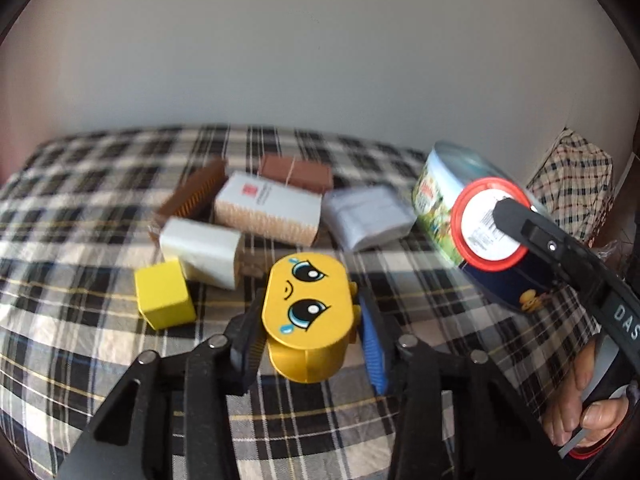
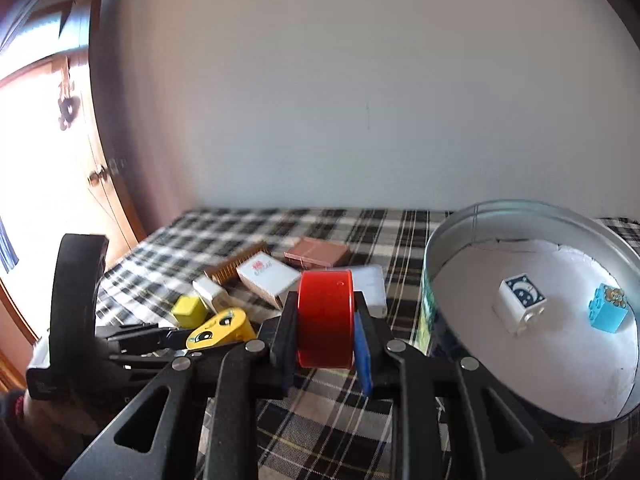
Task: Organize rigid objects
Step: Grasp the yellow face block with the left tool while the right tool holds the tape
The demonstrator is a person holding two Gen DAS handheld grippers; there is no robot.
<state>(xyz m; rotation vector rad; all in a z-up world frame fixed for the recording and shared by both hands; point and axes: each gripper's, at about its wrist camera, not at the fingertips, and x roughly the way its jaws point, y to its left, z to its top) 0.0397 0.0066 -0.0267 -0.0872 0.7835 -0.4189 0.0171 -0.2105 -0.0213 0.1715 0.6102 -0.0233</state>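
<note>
Left wrist view
- Left tongs (image 1: 310, 330): closed on the yellow face brick (image 1: 306, 300), one pad on each side, brick lifted just above the plaid bedspread (image 1: 80, 360).
- Grip risk: the brick's smooth rounded sides sit near the pad tips; a quick swing could twist it loose and drop it among the clutter.
- Clutter: yellow cube (image 1: 164, 294) just left of the brick, with a white box (image 1: 200, 250), a labelled box (image 1: 268, 210) and a brown box (image 1: 296, 172) behind; a low carry could knock them.
- Round tin (image 1: 440, 208): tilted, well right of the brick, partly hidden by the red lid (image 1: 490, 226).

Right wrist view
- Right tongs (image 2: 326, 334): narrow, clamped across the red lid, held on edge above the bed.
- Collision risk: the left tongs pass close beside the right ones; crossing towards the tin could bump the lid.
- Tin interior: open, holding a white moon brick (image 2: 520, 304) and a blue brick (image 2: 608, 312), apart from each other.
- Drop risk: a release from height could bounce the brick off the metal wall or out.
</note>
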